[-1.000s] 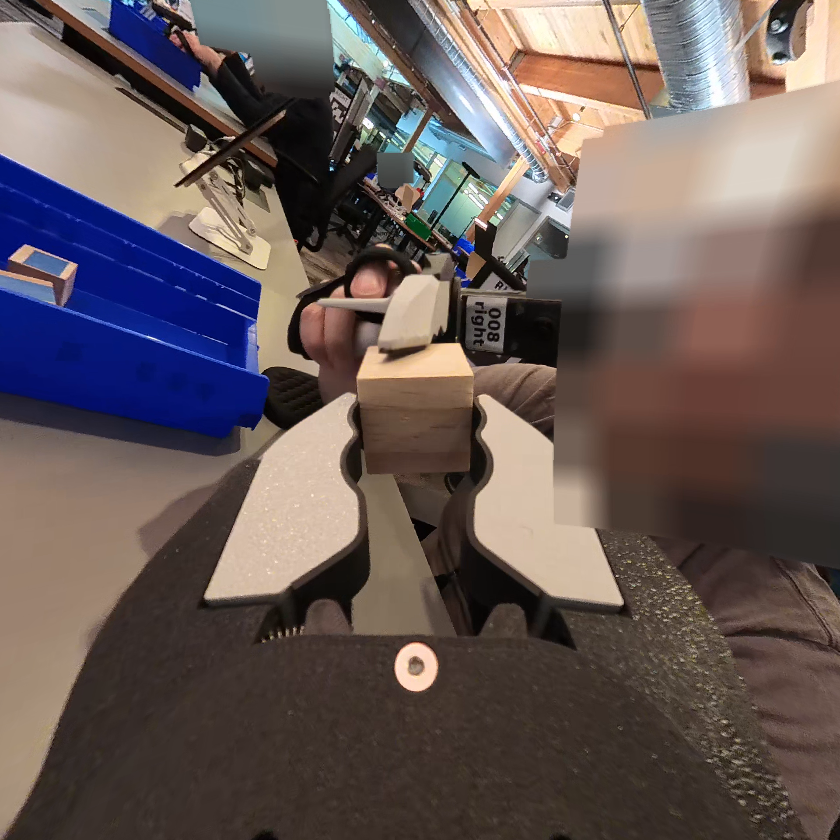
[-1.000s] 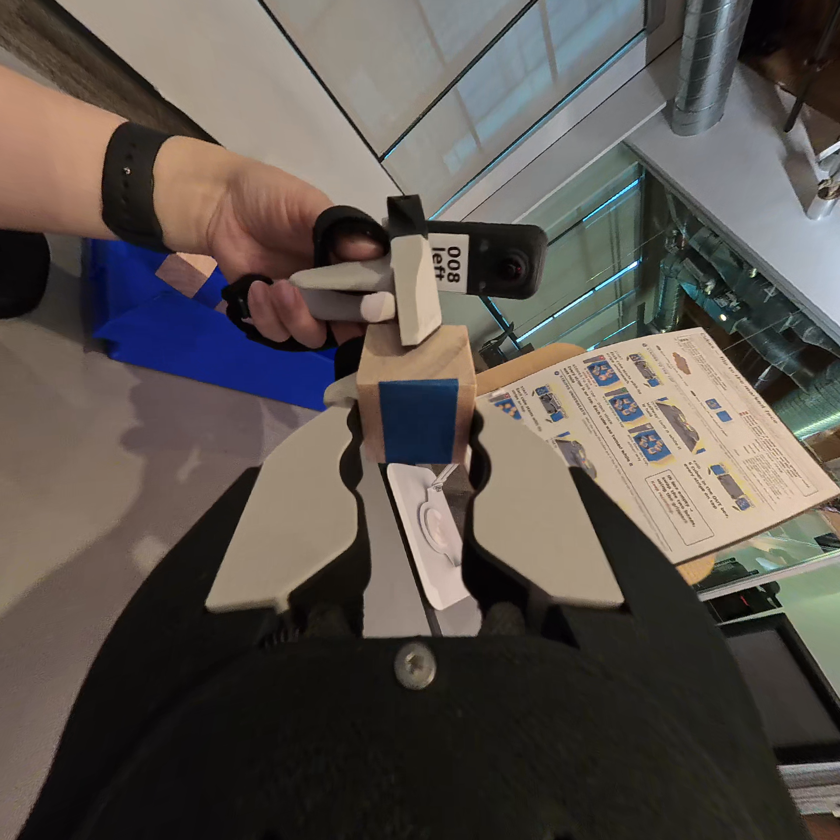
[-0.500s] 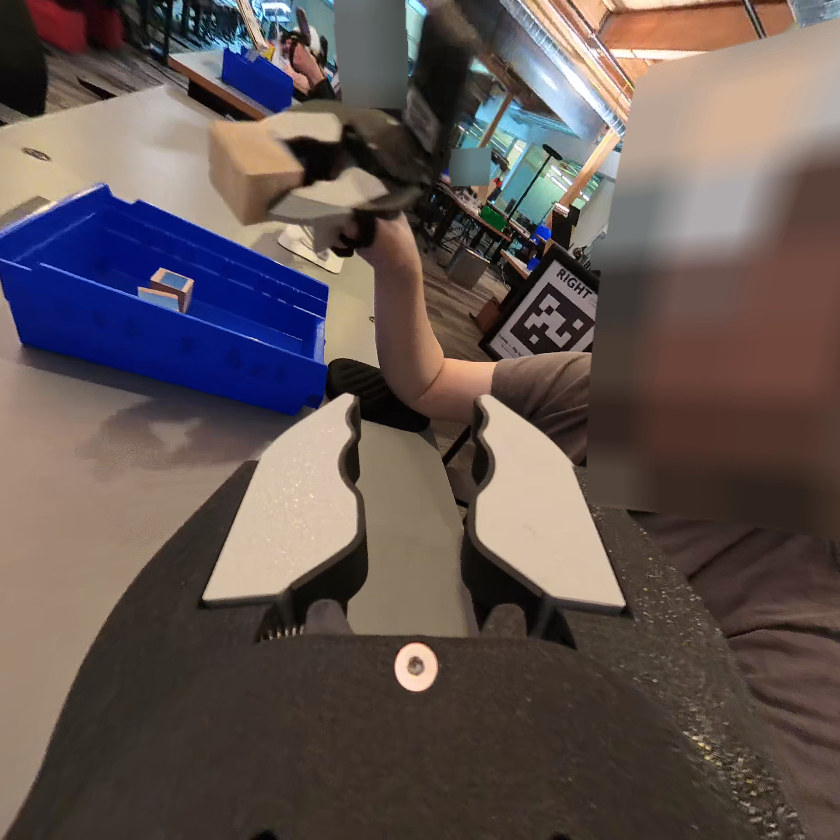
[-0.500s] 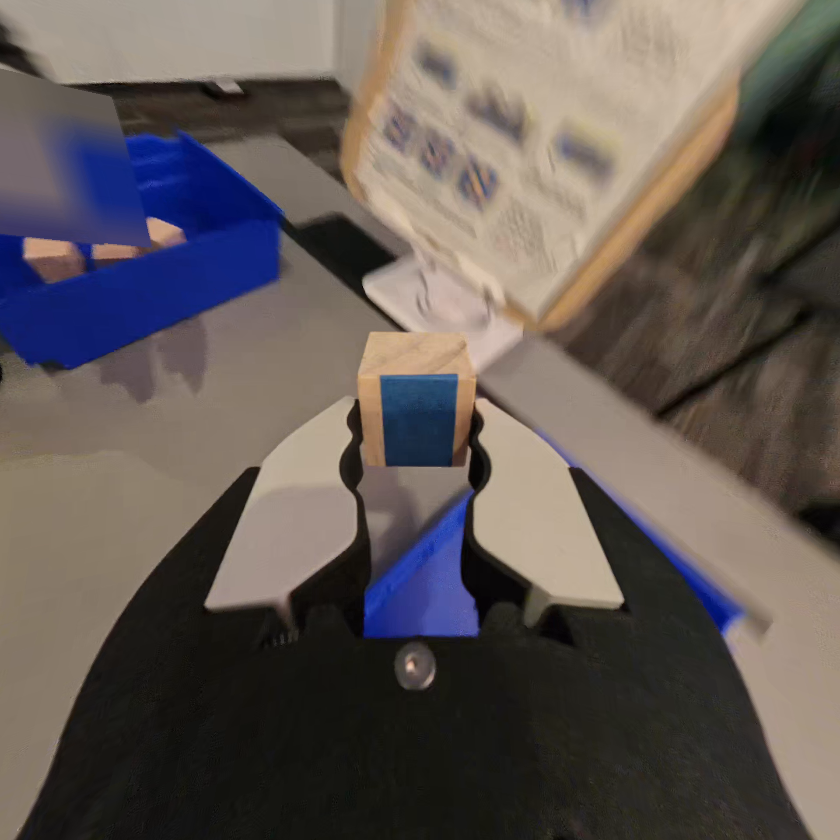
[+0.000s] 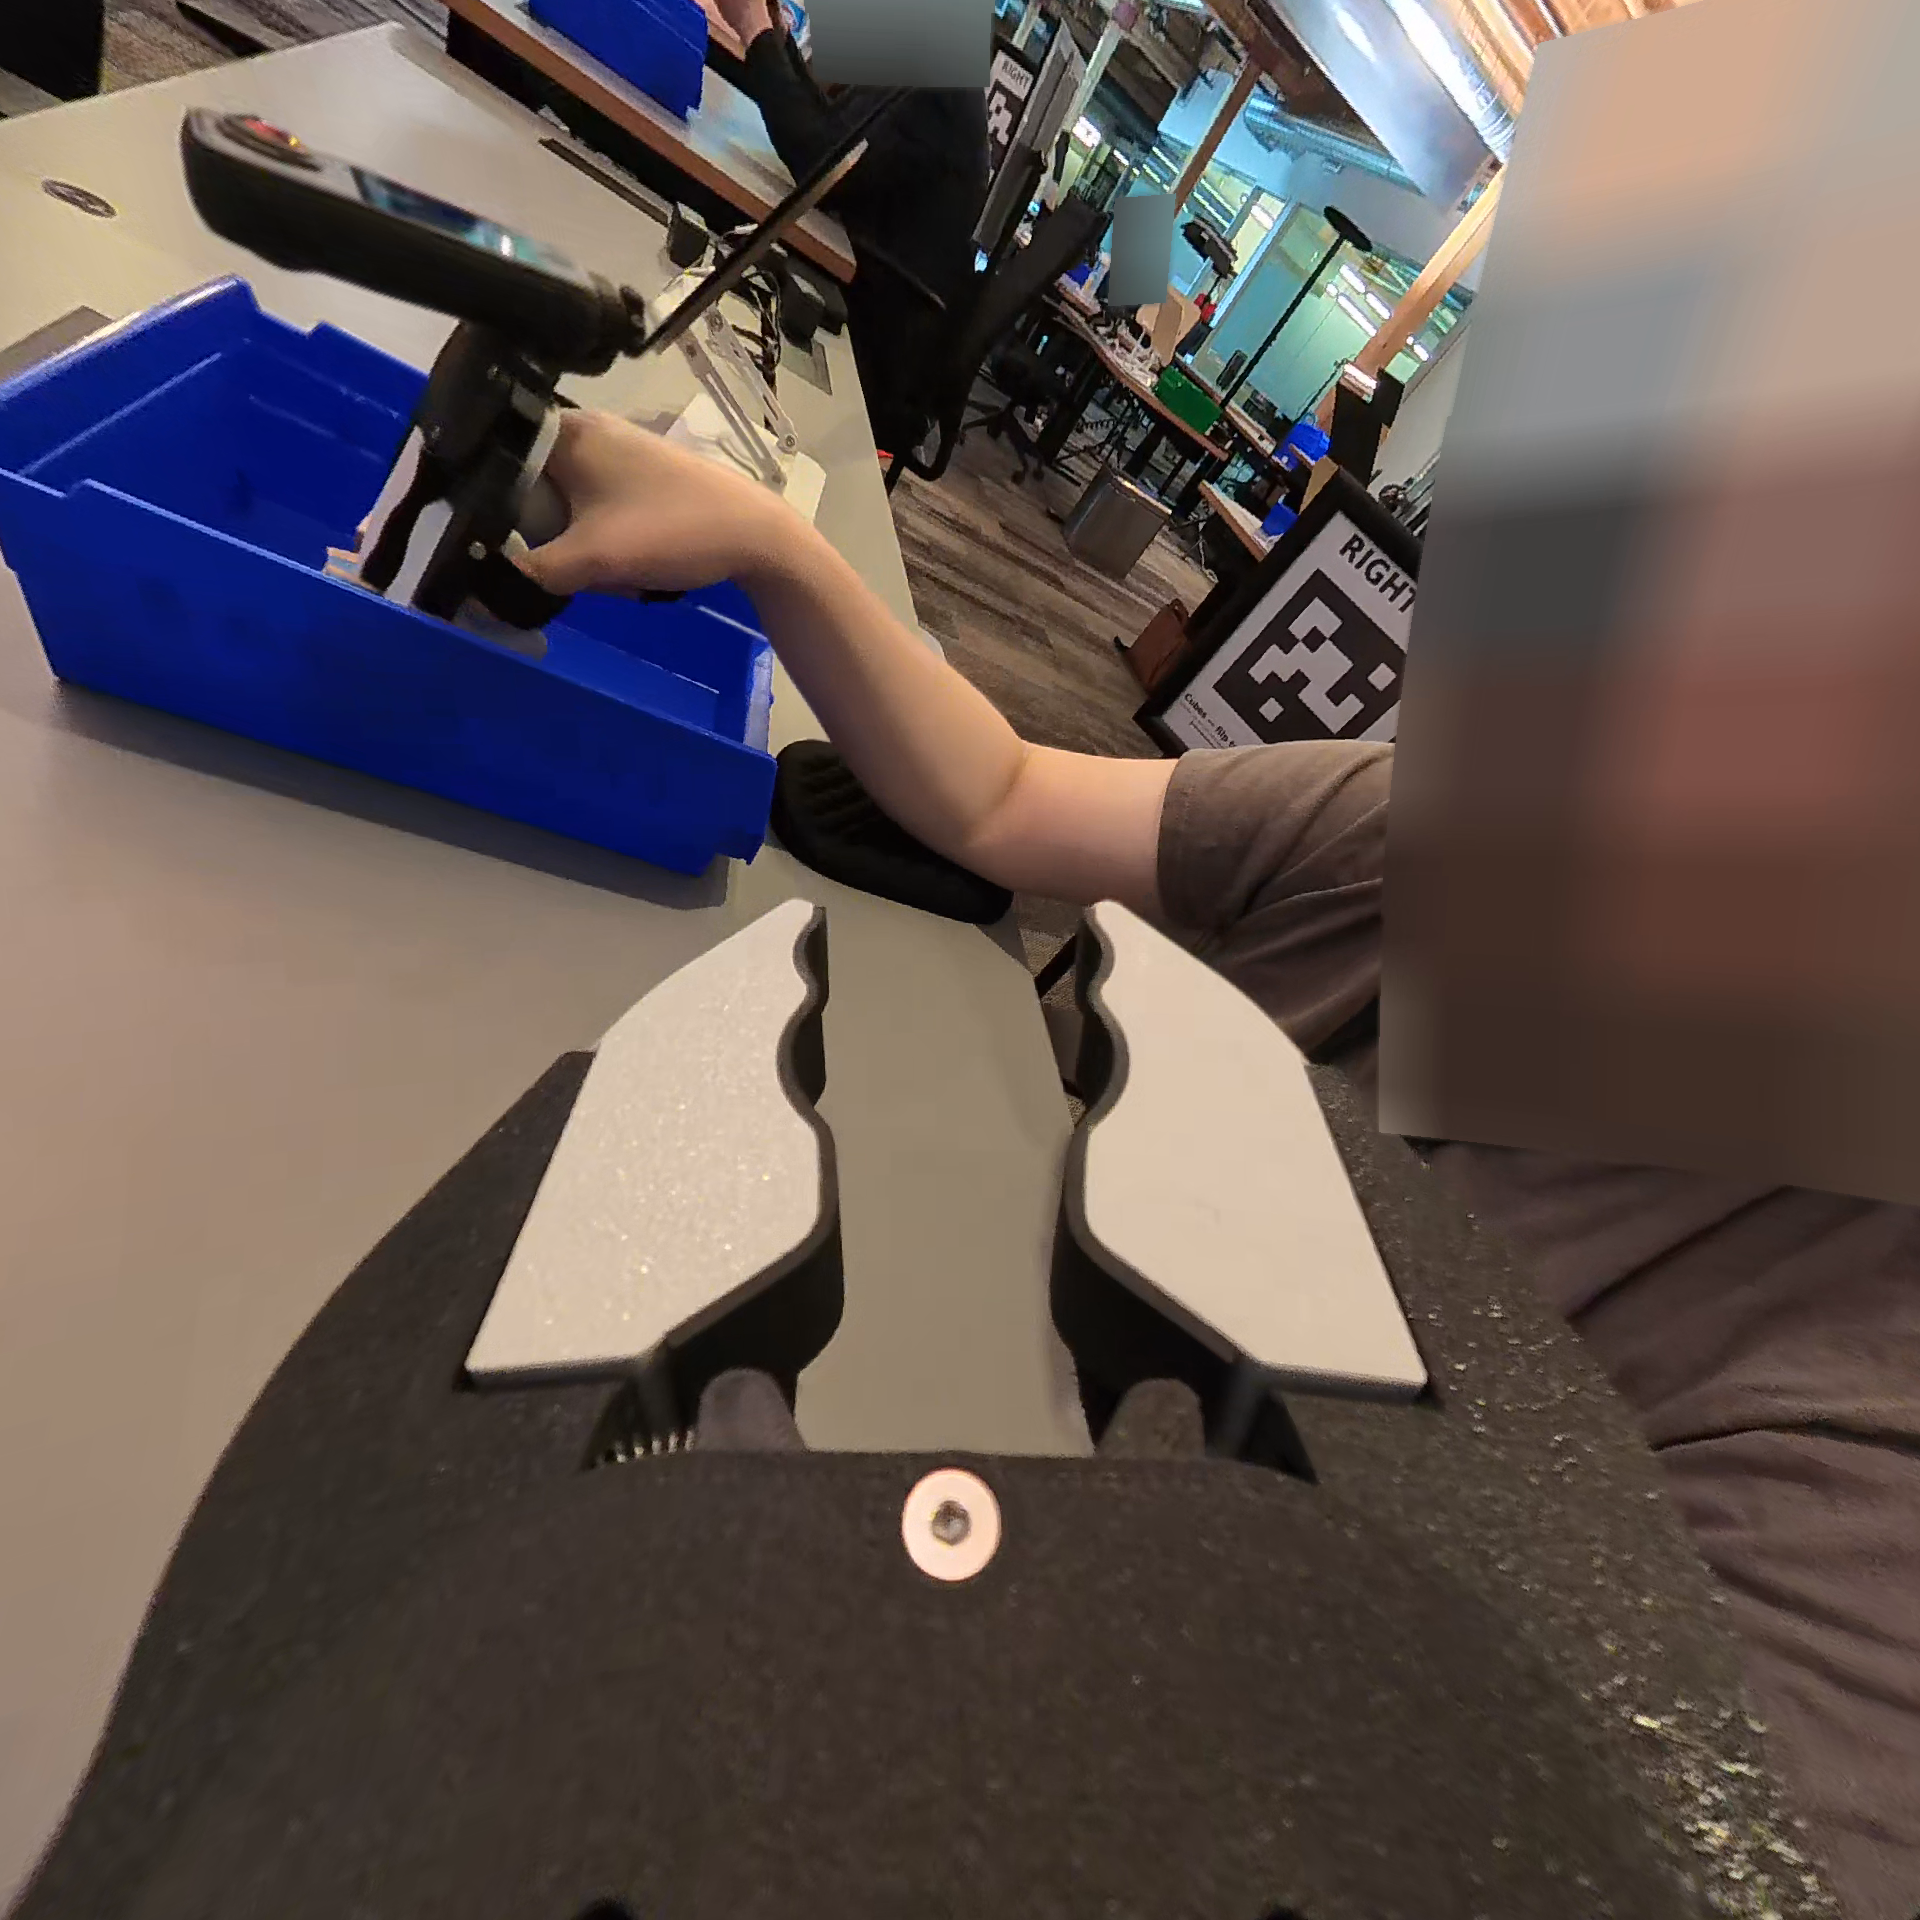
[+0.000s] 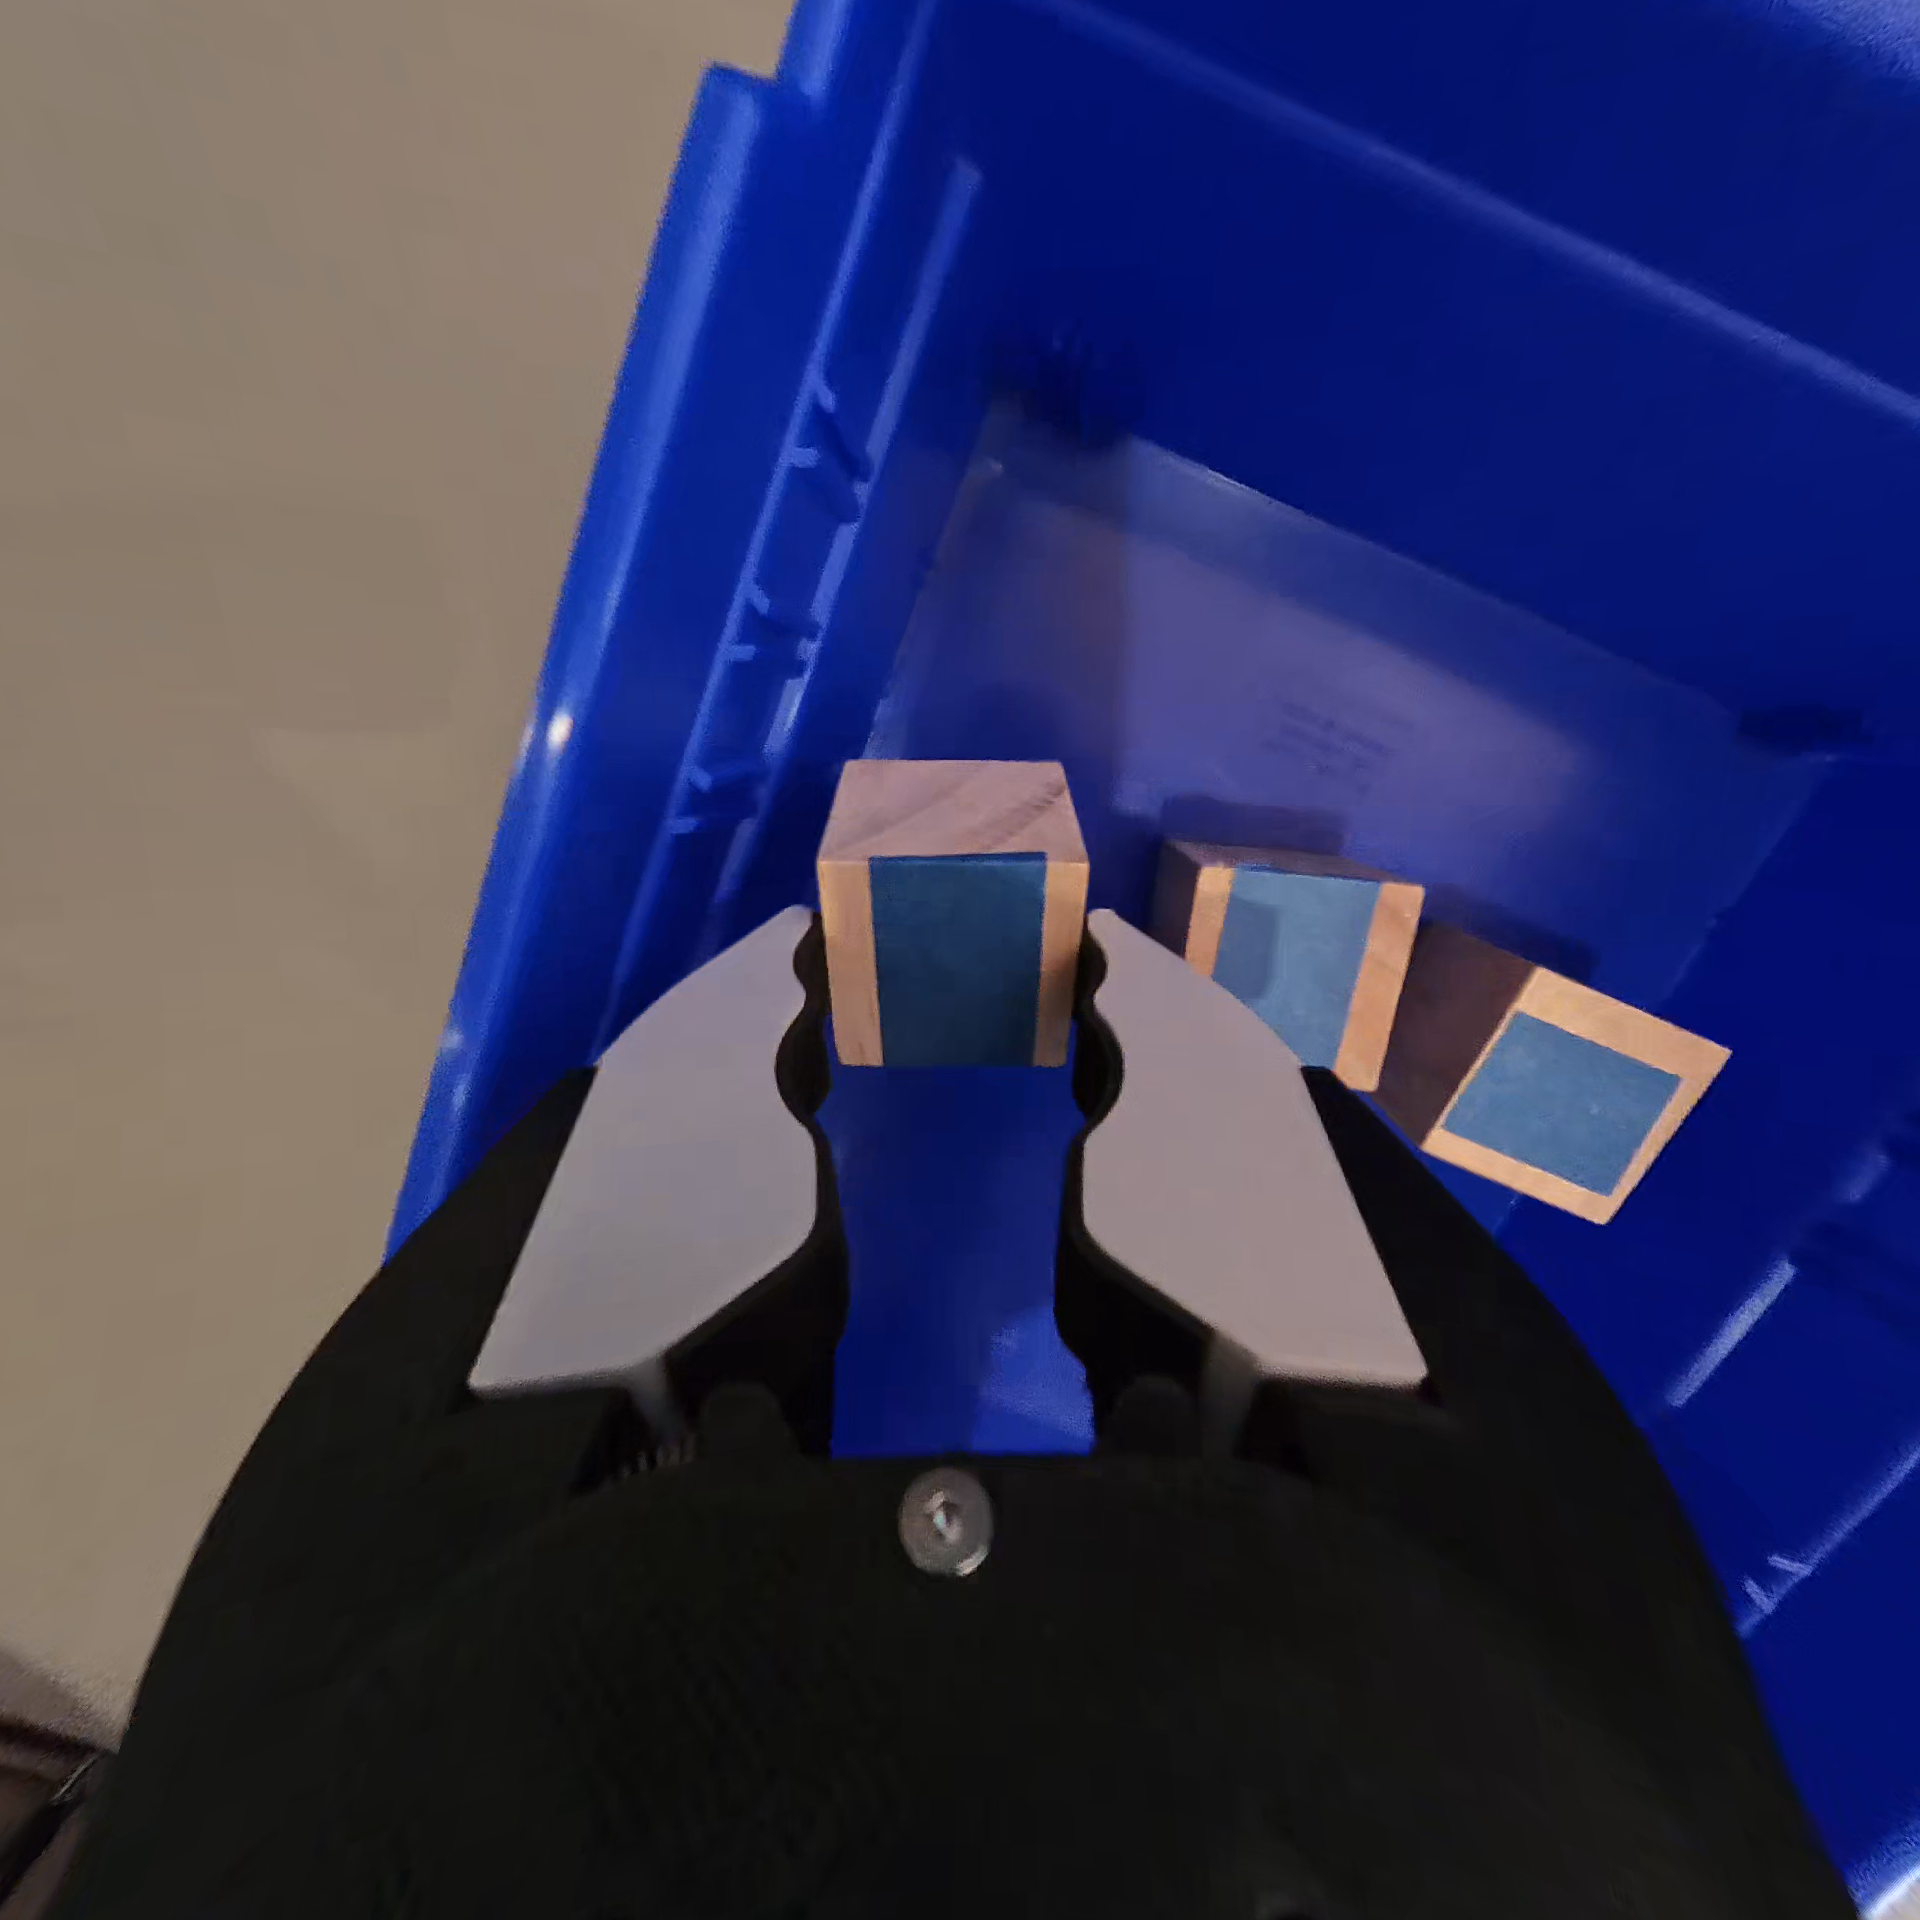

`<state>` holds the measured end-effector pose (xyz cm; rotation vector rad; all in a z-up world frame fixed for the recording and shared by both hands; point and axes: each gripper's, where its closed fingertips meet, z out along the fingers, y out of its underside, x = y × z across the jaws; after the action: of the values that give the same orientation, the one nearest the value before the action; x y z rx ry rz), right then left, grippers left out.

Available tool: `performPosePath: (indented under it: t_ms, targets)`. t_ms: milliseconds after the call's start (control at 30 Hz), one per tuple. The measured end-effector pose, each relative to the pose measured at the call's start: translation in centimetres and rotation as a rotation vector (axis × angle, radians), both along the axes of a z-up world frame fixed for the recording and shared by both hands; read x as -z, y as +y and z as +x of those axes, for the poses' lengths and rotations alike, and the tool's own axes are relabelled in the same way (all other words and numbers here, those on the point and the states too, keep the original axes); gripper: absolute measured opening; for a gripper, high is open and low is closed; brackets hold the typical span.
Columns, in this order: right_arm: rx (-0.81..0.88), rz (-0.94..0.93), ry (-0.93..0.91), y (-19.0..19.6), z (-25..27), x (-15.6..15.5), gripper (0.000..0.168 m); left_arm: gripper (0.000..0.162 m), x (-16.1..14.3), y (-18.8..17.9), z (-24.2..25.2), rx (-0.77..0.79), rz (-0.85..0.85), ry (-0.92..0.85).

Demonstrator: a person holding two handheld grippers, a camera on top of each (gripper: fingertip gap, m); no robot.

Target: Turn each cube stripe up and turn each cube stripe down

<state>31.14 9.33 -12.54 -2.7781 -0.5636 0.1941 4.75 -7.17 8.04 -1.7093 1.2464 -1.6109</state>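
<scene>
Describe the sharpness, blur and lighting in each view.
Left wrist view: sharp and evenly lit, wide-angle bending at the edges, soft shadow under the blue plastic bin. Right wrist view: slightly soft, grey table smeared, striped wooden cube clear, bin floor glare.

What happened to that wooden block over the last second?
The left gripper let go of the striped cube and now sits open over the table. The right gripper carried it down into the blue bin, beside two other cubes. Its grip stayed shut throughout.
</scene>
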Motion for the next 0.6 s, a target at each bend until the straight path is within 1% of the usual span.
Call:
performPosePath:
  t_ms: [100,167,267,300,367,467,500,600]
  targets:
    - [0.015,-0.016,-0.074,0.3,0.6,1.4,0.045,0.045,-0.1,0.0,0.0,-0.006,0.012,-0.002]
    - [0.013,-0.025,-0.077,0.4,0.5,2.0,0.045,0.044,-0.1,0.1,-0.1,-0.008,0.011,-0.004]
    - [-0.001,-0.007,-0.084,0.8,0.6,1.9,0.046,0.044,-0.4,0.1,-0.4,-0.012,0.008,-0.013]
    - [-0.008,0.005,-0.094,0.9,0.7,1.6,0.048,0.044,-0.5,0.1,-0.5,-0.015,0.01,-0.017]
    - [-0.013,0.04,-0.095,1.1,1.0,0.6,0.056,0.043,-0.8,0.1,-0.9,-0.024,0.015,-0.017]
    - [-0.008,0.163,-0.049,1.8,0.8,-2.5,0.056,0.043,-1.0,0.1,-2.6,-0.069,0.038,0.031]
    - [-0.017,0.205,-0.038,1.9,0.7,-3.6,0.056,0.041,-1.0,0.4,-3.6,-0.109,0.057,0.06]
    - [-0.041,0.276,-0.011,1.6,0.2,-5.9,0.056,0.039,0.1,3.2,-7.7,-0.352,0.186,0.211]
